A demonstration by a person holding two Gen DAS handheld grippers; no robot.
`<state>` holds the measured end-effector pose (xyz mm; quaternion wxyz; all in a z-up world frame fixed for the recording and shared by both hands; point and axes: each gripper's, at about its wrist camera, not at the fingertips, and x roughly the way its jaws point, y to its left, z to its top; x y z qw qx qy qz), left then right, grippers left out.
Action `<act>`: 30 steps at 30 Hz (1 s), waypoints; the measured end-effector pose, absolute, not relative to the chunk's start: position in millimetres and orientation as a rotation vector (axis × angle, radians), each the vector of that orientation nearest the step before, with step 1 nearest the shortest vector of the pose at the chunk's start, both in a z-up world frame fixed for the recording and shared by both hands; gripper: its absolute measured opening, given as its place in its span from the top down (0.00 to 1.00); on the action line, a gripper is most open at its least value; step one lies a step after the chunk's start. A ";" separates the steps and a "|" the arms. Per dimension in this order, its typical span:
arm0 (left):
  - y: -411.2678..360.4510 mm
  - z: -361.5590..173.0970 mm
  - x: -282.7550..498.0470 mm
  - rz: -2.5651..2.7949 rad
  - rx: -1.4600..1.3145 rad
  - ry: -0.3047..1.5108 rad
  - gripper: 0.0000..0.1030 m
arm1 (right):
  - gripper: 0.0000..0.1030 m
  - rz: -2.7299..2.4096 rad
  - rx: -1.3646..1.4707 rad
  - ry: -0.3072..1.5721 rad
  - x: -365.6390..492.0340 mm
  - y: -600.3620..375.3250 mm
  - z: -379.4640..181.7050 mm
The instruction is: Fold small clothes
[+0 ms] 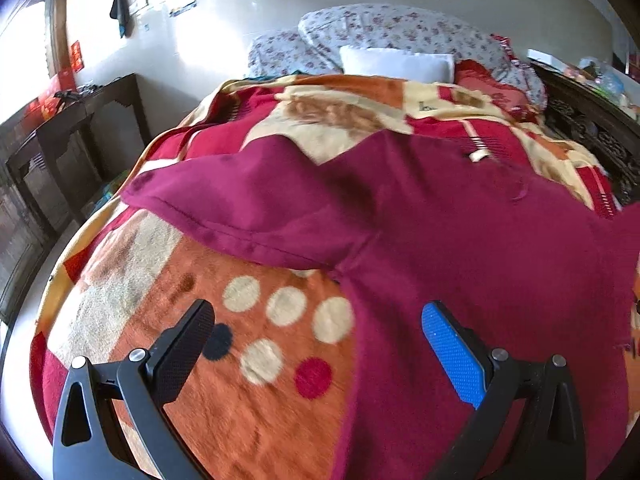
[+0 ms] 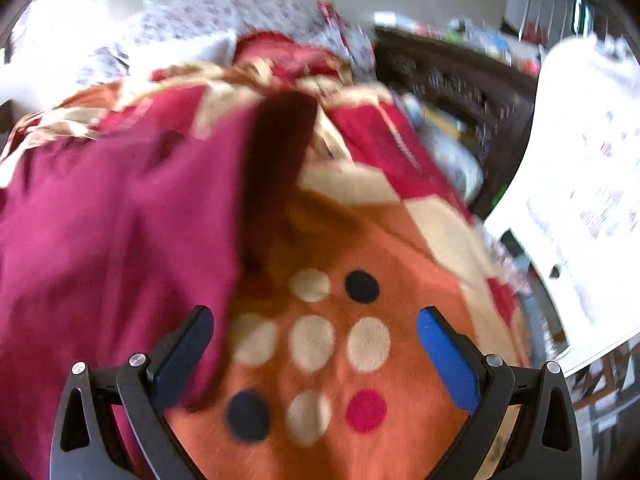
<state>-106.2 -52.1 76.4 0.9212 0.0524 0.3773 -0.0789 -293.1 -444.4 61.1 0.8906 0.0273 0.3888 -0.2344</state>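
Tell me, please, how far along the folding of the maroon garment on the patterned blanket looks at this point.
Barely begun. Done: the maroon cloth garment lies spread on the orange, red and cream dotted fleece blanket, one sleeve stretched out to the side. In hand: nothing; the left gripper and right gripper are both open above its two edges. Left: no fold shows, so every fold remains, likely starting with the sleeves.

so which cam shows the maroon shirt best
The left wrist view: the maroon shirt is sharp there, spread on the blanket with its sleeve and seams visible. The right wrist view shows only a blurred part of it at left.
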 end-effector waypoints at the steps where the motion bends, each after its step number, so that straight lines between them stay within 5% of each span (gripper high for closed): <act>1: -55.6 78.5 -110.0 -0.169 0.109 0.771 0.00 | 0.00 -0.470 0.056 0.789 -297.9 -437.2 67.9; 15: -87.8 90.8 -158.5 -0.249 0.141 0.765 0.00 | 0.00 -0.209 0.050 0.764 -282.4 -297.7 93.0; 30: -93.3 78.0 -170.4 -0.259 0.124 0.803 0.00 | 0.00 -0.189 0.062 0.792 -261.9 -275.1 84.2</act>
